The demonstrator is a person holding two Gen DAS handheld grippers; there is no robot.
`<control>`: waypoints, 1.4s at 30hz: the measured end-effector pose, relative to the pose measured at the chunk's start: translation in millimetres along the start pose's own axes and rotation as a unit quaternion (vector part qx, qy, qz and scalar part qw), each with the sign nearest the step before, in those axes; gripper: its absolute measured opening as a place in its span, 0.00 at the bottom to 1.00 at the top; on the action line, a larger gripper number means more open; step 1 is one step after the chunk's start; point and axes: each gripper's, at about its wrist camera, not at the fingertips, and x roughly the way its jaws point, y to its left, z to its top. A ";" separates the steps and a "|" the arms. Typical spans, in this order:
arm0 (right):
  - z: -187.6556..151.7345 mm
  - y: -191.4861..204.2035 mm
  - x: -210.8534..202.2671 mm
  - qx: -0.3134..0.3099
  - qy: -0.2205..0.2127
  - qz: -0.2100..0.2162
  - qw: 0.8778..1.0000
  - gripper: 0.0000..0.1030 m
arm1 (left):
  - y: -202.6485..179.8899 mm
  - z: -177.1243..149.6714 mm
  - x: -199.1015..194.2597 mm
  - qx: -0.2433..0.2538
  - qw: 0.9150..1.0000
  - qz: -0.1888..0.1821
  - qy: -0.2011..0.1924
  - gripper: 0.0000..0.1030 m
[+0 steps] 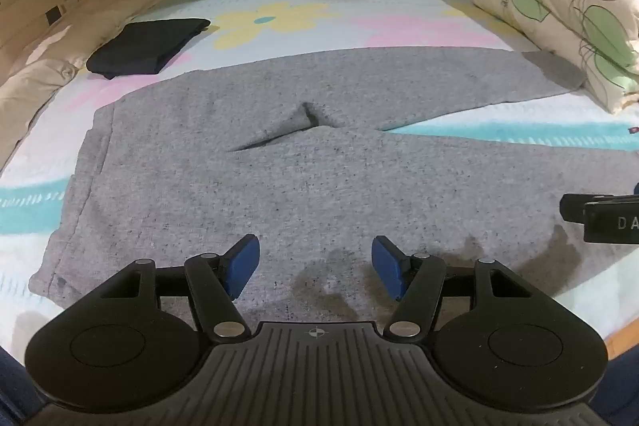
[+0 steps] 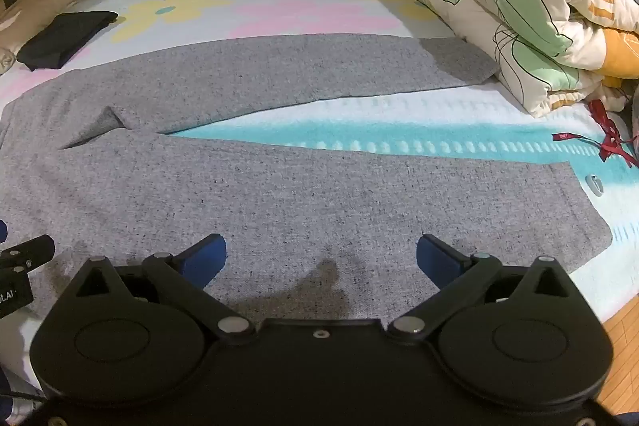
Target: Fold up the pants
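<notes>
Now we hover both tools over the near leg of the grey pants [image 1: 279, 146], which lie spread flat on the flowered bedsheet [image 1: 499, 130], legs apart in a V. Our left gripper [image 1: 315, 268] stands moderately spread, our right gripper [image 2: 321, 262] wide, both empty. To fold cleanly, we should pinch the near leg's outer edge at two spaced points and carry it evenly onto the far leg.
</notes>
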 end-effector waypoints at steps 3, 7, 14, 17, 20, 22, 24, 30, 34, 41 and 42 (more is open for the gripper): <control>0.8 0.0 0.1 0.000 0.001 0.000 1.000 0.99 | 0.3 -0.2 -0.1 -0.001 1.000 -0.002 -0.003 0.59; 0.4 -0.1 0.3 -0.001 0.001 0.000 1.000 0.99 | 0.0 -0.2 0.6 -0.002 1.000 -0.002 -0.003 0.59; 0.2 0.9 1.1 -0.003 0.004 0.000 1.000 0.99 | 0.7 -1.0 0.9 -0.002 1.000 -0.003 -0.003 0.59; 0.1 1.5 1.5 -0.004 0.004 0.000 1.000 0.99 | 0.9 -0.6 -0.3 -0.003 1.000 -0.004 -0.003 0.59; 0.0 1.6 1.5 -0.004 0.004 0.000 1.000 0.99 | -0.2 -1.3 0.3 -0.001 1.000 -0.004 -0.003 0.59; 0.0 1.6 1.4 -0.004 0.004 0.000 1.000 0.99 | -1.2 -0.9 0.4 0.000 1.000 -0.002 -0.002 0.59; 0.2 1.7 1.5 -0.004 0.004 0.000 1.000 0.99 | -1.4 -0.9 0.6 0.000 1.000 -0.001 -0.002 0.59; 0.4 1.6 1.4 -0.004 0.004 0.000 1.000 0.99 | -1.3 -0.7 0.7 0.000 1.000 -0.001 0.000 0.59; 0.4 1.5 1.4 -0.004 0.005 0.000 1.000 0.99 | -1.2 -0.7 0.8 0.000 1.000 -0.001 0.001 0.59; -1.1 1.8 2.2 -0.006 0.007 -0.001 1.000 0.99 | -0.1 -0.4 0.7 -0.002 1.000 -0.002 0.001 0.59; -1.1 1.8 2.3 -0.006 0.007 -0.001 1.000 0.99 | 0.0 -0.5 0.9 -0.003 1.000 -0.003 0.000 0.59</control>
